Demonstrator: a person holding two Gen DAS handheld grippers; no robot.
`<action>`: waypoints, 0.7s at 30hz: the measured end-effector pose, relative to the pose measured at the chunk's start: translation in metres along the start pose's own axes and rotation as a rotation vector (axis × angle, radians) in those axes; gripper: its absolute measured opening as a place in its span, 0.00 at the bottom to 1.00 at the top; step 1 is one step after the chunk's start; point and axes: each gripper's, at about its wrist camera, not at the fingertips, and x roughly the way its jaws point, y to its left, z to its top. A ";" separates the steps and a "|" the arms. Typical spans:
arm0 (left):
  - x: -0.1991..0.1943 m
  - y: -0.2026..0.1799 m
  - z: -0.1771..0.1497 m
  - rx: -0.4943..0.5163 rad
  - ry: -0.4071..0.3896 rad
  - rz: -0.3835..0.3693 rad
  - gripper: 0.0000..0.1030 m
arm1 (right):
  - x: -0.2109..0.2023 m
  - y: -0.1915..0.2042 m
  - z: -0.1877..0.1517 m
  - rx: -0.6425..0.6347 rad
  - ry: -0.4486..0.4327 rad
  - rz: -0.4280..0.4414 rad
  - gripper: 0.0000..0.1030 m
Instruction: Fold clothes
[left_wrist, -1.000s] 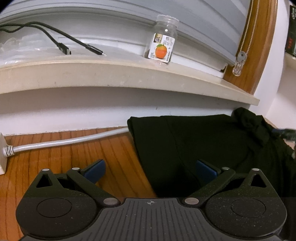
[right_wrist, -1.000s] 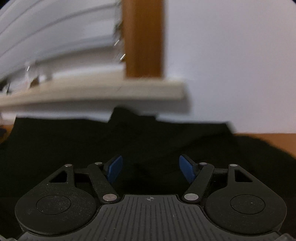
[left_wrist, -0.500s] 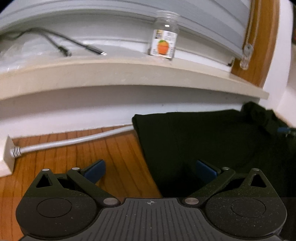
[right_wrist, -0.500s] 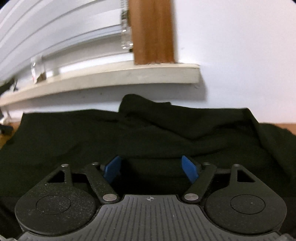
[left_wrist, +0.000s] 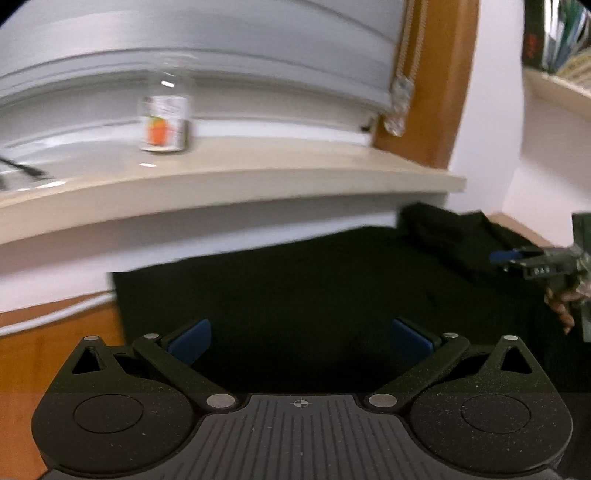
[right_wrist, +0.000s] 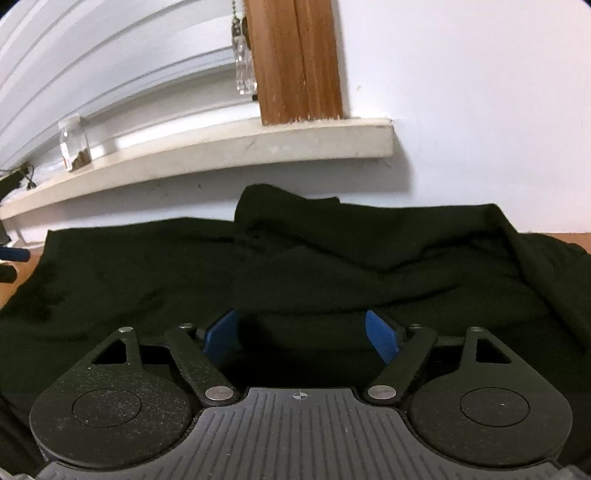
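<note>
A black garment (left_wrist: 314, 280) lies spread on the wooden table against the wall, with a bunched fold (right_wrist: 280, 206) at its far edge. My left gripper (left_wrist: 299, 332) hovers over the garment's left part, open wide, nothing between its pads. My right gripper (right_wrist: 301, 328) is low over the middle of the garment (right_wrist: 369, 266); its jaws are opening and the pads do not press on the cloth. In the left wrist view the right gripper (left_wrist: 517, 258) shows at the far right, held by a hand (left_wrist: 561, 306). One blue fingertip (right_wrist: 13, 254) of the left gripper shows at the right wrist view's left edge.
A beige windowsill (left_wrist: 258, 177) overhangs the table's back edge, bearing a clear jar with an orange label (left_wrist: 164, 122). A white cable (left_wrist: 55, 317) runs along the wall at left. A wooden frame (right_wrist: 299, 59), a blind chain pull (right_wrist: 245, 70) and a bookshelf (left_wrist: 554, 77) are nearby.
My left gripper has swept to the right, from the garment's left edge over bare wood to above the cloth. The right gripper's jaws have widened a little; it has stayed in place.
</note>
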 end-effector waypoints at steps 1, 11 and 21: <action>0.005 -0.004 -0.001 0.015 0.010 0.004 1.00 | 0.001 0.001 0.000 -0.003 0.009 -0.003 0.74; 0.022 -0.018 -0.016 0.048 0.083 0.016 1.00 | 0.007 0.012 -0.001 -0.072 0.064 -0.051 0.74; 0.005 -0.019 -0.027 0.021 0.083 0.015 1.00 | -0.002 0.016 -0.007 -0.084 0.071 -0.025 0.74</action>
